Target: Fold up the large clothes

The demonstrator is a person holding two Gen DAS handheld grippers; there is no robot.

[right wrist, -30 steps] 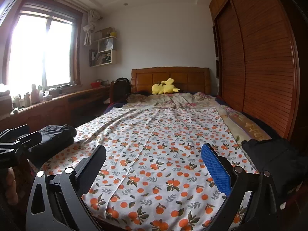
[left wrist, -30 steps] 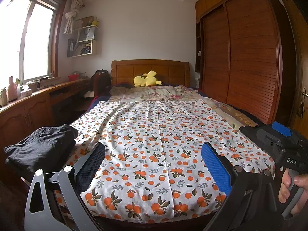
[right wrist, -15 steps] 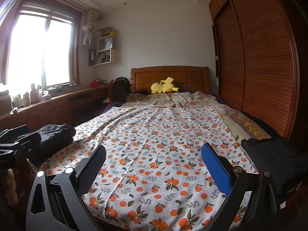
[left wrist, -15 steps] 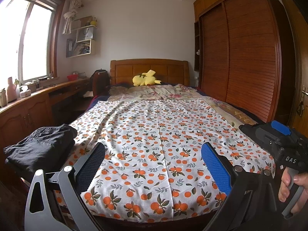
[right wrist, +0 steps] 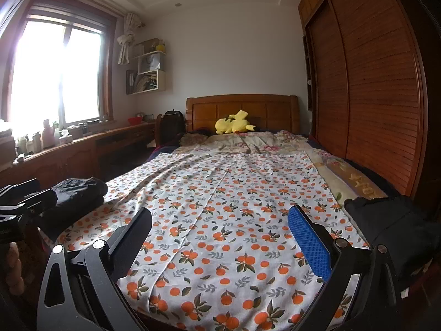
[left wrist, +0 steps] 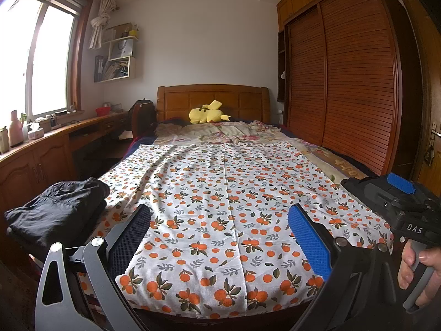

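A white cloth (left wrist: 220, 193) printed with oranges lay spread flat over the bed (left wrist: 212, 96), faintly creased lengthwise. Both the left hand-held gripper (left wrist: 219, 237) and the right hand-held gripper (right wrist: 220, 237) hung released above its near edge.

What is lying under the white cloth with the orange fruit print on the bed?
Beyond the white orange-print cloth's far edge, a pale floral quilt shows, seemingly continuing beneath. The covered part cannot be seen.

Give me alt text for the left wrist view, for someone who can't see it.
The open left gripper hovers over an orange-print sheet spread flat on a bed, holding nothing. Folded black clothes sit at the sheet's left edge; the right gripper shows at far right.
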